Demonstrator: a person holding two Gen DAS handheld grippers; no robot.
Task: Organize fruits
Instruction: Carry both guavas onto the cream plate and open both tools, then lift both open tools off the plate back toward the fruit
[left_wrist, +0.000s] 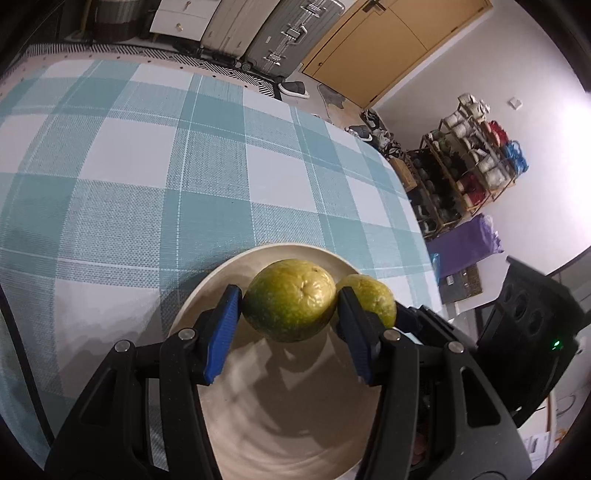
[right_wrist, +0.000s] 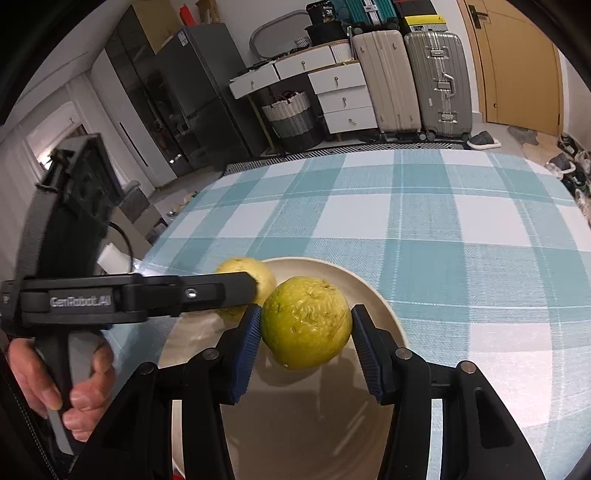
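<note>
each hand carries one fruit above the plate (left_wrist: 218, 280), which sits on the checked bench (left_wrist: 147, 166). the left gripper (left_wrist: 290, 306) is clamped on a green-yellow fruit (left_wrist: 290, 301), both blue fingers (left_wrist: 225, 317) pressed to its sides; it hangs between them, straight ahead of the wrist, over the plate's middle. the right gripper (right_wrist: 306, 325) grasps a second fruit (right_wrist: 306, 321) the same way, its left finger (right_wrist: 247, 343) flush against the skin and the right one touching or just off the other side.

the relation that matters is down: each fruit lies directly between its own fingers with the plate floor below, so the coming move looks like a short lowering and a release. the two fruits sit just beside each other, the left one on the plate's left half, the right one on its right. both are roundish, with no clear long axis. neither hand is plainly nearer.

count: two fruits, one plate, two grippers, and one hand (right_wrist: 74, 387) visible gripping the left handle.
</note>
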